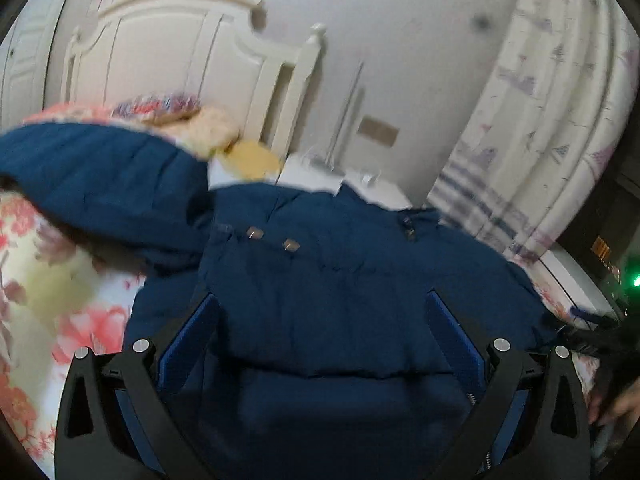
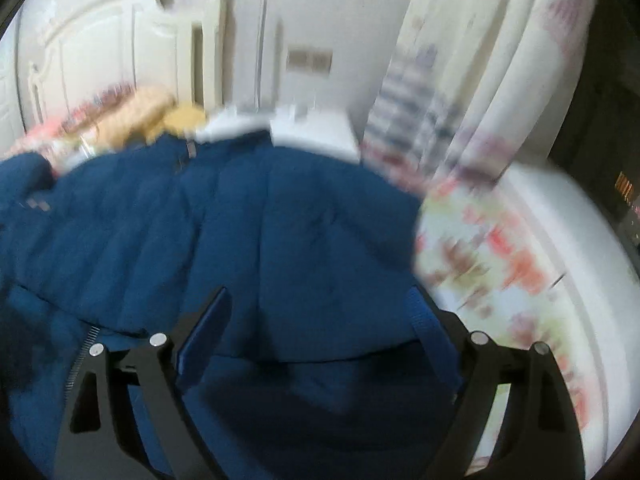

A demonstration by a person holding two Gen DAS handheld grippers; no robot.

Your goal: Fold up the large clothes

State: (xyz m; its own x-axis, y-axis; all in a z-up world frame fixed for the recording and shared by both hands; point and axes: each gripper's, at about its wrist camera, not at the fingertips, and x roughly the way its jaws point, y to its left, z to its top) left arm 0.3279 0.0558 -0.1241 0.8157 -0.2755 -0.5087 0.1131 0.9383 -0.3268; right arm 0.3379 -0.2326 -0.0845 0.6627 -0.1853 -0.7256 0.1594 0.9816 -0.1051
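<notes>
A large dark blue padded coat (image 1: 328, 280) lies spread on a floral bedsheet (image 1: 48, 280). One sleeve (image 1: 100, 184) stretches to the left. Small metal snaps (image 1: 292, 245) show near its top. My left gripper (image 1: 320, 300) is open, its jaws wide apart above a folded edge of the coat, with fabric between them. In the right wrist view the same coat (image 2: 240, 220) fills the middle, blurred. My right gripper (image 2: 320, 296) is open over the coat's right part, near its edge by the bedsheet (image 2: 500, 260).
A white headboard (image 1: 180, 60) and wall stand behind the bed. A tan plush toy (image 1: 212, 132) and pillows lie at the bed's head. A white bedside table (image 2: 312, 132) and patterned curtains (image 1: 540, 120) are at the right. A hand (image 1: 616, 400) shows at the far right.
</notes>
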